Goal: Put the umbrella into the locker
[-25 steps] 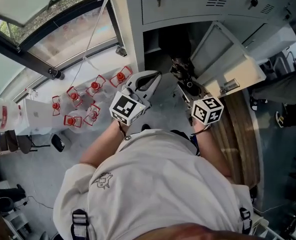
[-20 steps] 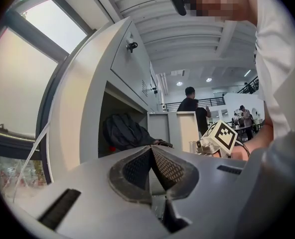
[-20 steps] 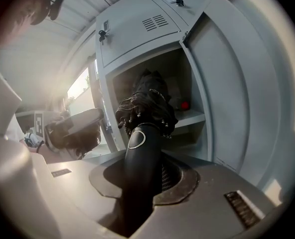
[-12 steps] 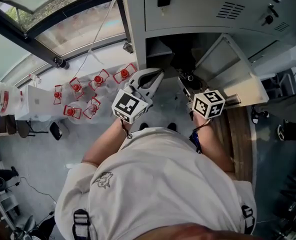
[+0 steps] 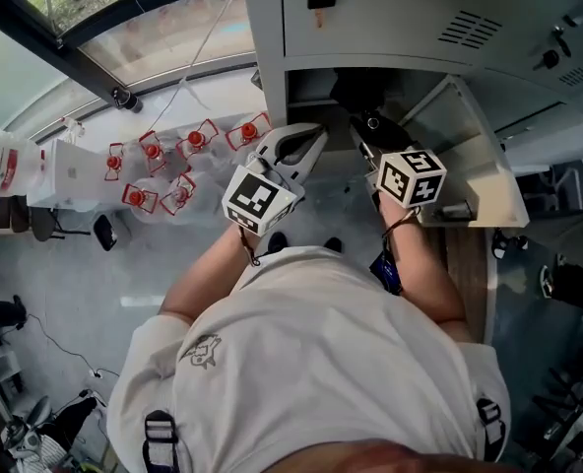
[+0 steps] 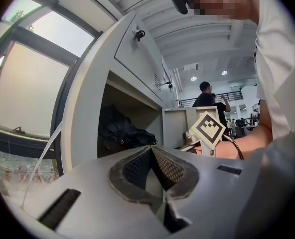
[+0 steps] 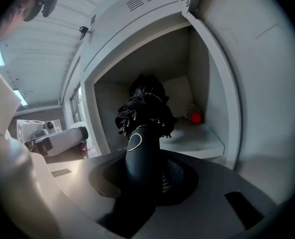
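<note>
umbrella [image 7: 143,128] | long axis into locker [image 7: 201,83] | handle [image 7: 140,161] end outward

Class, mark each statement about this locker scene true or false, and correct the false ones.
1. The locker door stands open. True.
2. The folded canopy of the umbrella is inside the locker. True.
3. The left gripper holds the umbrella. False: its jaws are together on nothing. The umbrella's handle sits between the jaws of the right gripper, which are opening.
4. Only the umbrella is on the shelf. False: a small red thing sits near the shelf's back right corner.
</note>
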`<state>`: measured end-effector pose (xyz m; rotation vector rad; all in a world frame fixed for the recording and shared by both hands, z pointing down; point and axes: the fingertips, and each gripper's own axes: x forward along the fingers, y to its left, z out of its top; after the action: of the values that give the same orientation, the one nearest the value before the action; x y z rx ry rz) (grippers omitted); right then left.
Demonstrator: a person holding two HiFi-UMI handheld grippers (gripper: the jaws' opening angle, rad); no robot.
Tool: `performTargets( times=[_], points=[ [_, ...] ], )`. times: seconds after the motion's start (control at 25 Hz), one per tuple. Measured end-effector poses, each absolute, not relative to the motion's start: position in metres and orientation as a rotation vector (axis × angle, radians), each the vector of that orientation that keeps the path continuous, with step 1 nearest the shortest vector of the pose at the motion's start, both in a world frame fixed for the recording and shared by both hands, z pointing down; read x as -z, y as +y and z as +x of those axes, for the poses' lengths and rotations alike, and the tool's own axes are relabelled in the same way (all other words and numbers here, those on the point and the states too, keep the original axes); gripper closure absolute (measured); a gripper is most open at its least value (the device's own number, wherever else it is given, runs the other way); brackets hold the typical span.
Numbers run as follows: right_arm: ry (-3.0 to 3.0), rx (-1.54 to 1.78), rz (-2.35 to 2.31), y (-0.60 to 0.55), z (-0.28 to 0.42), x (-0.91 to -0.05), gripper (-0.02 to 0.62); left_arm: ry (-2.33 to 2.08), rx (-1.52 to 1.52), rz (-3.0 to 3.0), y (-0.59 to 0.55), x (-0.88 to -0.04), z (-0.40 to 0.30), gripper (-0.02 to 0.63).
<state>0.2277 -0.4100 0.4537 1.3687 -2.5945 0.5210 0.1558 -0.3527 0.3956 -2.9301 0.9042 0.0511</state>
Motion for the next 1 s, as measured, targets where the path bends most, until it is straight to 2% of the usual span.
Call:
performTargets(
  times=[1.0],
  points=[
    [-2.487,-0.541,1.399,-0.507,0.214,-0.450,0.453,0.973,-0.038,-2.893,-0.349,-0.393,0.140,0.594]
  ],
)
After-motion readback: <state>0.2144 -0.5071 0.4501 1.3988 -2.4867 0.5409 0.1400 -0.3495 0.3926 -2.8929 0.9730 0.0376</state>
